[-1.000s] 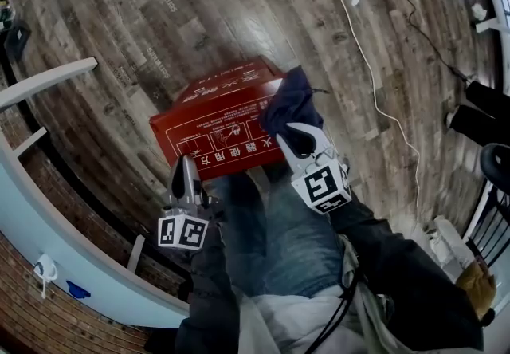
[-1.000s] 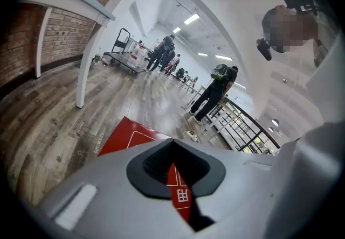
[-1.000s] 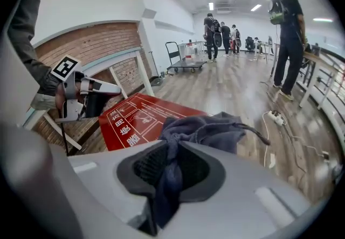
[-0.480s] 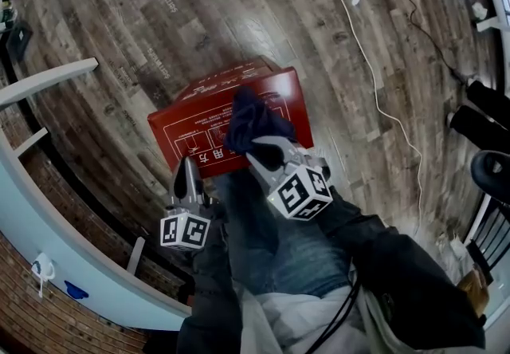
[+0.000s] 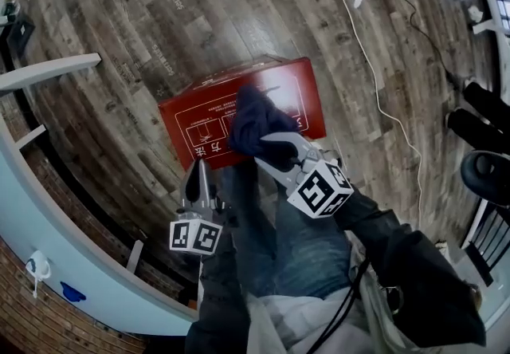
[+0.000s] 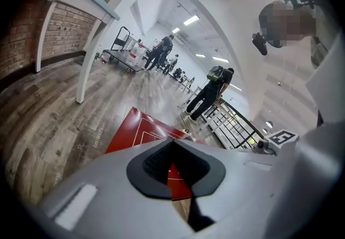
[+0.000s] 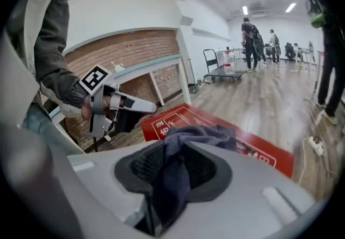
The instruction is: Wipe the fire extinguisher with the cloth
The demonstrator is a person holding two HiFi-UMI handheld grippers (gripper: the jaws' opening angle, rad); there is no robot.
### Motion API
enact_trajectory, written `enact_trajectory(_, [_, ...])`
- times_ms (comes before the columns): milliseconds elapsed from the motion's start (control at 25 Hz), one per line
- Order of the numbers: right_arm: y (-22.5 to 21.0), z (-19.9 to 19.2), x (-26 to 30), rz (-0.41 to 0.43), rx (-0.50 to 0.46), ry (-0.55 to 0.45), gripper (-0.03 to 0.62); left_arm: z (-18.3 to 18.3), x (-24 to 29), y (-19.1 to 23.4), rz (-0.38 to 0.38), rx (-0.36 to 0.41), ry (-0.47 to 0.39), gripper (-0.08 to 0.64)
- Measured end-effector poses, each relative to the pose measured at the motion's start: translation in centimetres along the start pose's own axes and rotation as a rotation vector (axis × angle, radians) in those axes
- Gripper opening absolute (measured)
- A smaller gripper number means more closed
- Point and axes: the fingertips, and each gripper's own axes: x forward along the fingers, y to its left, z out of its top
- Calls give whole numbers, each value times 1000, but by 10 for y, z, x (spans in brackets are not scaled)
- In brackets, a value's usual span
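Head view: dark wood plank floor, with a white cable snaking off on the right. A flat red box with white line diagrams and printed characters lies on the floor right in front of the person's knees. The cloth is dark blue and bunched up, sitting on the near right part of the box top. The right gripper has the near end of it between its fingers, and those jaws are opening. The left gripper points at the box's near edge; can't tell if it touches.

Left gripper view: jaws pressed together with nothing in them, and the red box shows past the tips. Brick wall on the left, people way back in a bright hall.

Right gripper view: the cloth runs down the middle between the pads, its loose end flopped forward over the box. The left gripper sits off to the left, well clear of the cloth.
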Motion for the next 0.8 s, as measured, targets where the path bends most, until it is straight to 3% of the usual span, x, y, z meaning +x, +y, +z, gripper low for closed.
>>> enact_trajectory(160, [3,33,-12,-126,-62,-32,190,4,-16,6,-56,30,41,2])
enact_trajectory(280, [-11,27,-3,-234,-146,18,261,11,-19,8,-110,79,61,2])
enact_trajectory(400, [-15,6,29,-220,-184,98,265,17,-19,11,-124,129,77,2])
enact_trajectory(480, [-17,4,37,-219,-102,72,264,21,-22,12,-122,159,79,2])
enact_trajectory(600, [-25,3,38,-270,56,12,232,21,-26,16,-121,168,81,2])
enact_trajectory(720, [-42,-8,25,-420,3,72,78,19,-33,20,-124,152,88,2])
enact_trajectory(800, [-58,-19,9,-509,29,94,62,20,-39,23,-129,151,84,2])
